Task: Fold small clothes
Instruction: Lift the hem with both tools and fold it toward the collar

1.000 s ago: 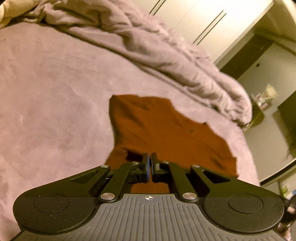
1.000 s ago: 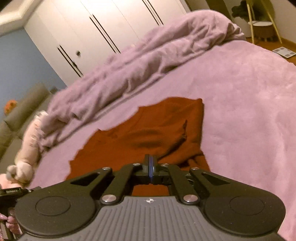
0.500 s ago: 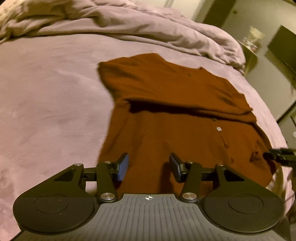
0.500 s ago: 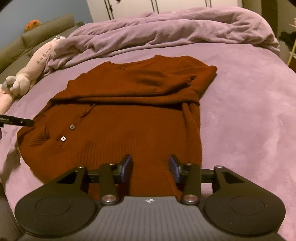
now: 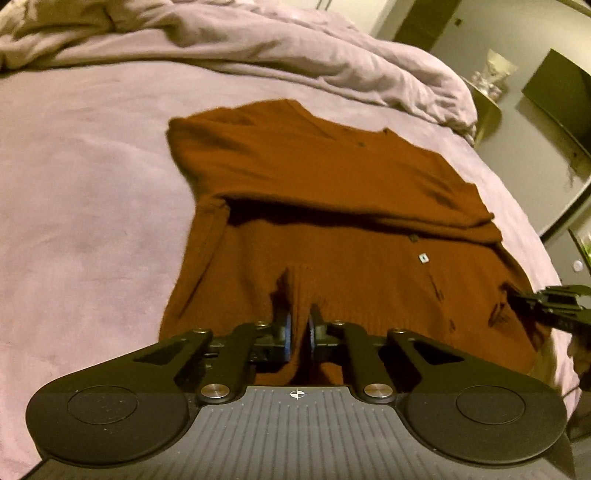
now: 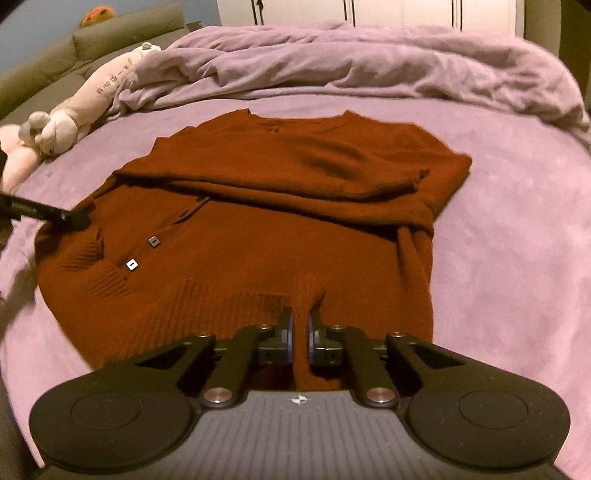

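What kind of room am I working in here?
Most likely a bedroom: the rust-brown cardigan lies on a bed with a purple bedspread, a rumpled duvet behind it, a plush toy alongside, and white wardrobe doors beyond.

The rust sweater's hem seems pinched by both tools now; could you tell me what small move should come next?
Probably lift the hem and carry it toward the collar. The left tool and right tool each pinch the ribbed hem of the sweater, and the sleeves already lie folded across its chest.
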Action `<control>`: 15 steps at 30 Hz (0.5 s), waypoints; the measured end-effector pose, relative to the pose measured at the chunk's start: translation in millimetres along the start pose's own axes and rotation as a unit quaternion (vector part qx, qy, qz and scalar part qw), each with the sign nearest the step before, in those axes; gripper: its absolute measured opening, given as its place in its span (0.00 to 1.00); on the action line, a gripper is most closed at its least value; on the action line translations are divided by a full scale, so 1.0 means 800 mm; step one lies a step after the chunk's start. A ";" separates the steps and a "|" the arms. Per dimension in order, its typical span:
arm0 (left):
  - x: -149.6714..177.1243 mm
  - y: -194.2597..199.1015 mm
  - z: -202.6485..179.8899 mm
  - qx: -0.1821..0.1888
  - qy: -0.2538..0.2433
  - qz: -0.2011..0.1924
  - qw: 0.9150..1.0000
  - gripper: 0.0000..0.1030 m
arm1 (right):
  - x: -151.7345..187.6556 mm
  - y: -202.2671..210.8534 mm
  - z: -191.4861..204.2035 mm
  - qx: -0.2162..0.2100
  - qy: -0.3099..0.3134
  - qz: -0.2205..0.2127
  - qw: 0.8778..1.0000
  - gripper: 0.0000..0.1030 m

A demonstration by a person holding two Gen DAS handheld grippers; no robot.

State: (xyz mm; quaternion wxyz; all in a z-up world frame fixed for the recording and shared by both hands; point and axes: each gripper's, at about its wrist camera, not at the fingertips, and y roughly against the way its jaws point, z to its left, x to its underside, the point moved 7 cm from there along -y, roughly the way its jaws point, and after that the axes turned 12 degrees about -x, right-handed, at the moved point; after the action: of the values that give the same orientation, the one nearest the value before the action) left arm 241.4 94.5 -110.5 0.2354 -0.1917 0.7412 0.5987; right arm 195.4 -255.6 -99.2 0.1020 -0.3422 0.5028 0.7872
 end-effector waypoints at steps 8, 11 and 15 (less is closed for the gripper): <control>-0.081 0.066 -0.008 -0.035 0.014 -0.103 0.994 0.07 | -0.070 0.042 0.008 0.041 0.019 -0.106 0.993 0.05; -0.127 0.065 -0.002 -0.069 0.019 -0.140 0.988 0.07 | -0.115 0.047 -0.015 0.071 0.001 -0.155 0.985 0.05; -0.163 0.016 0.005 -0.113 0.028 -0.143 0.983 0.08 | -0.154 0.013 -0.058 0.112 -0.037 -0.172 0.978 0.05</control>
State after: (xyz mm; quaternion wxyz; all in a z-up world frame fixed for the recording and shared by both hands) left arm 341.4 101.6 -25.7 0.2749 -0.3380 0.6399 0.6330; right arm 302.3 -278.1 -24.6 0.2921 -0.3805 0.5173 0.7087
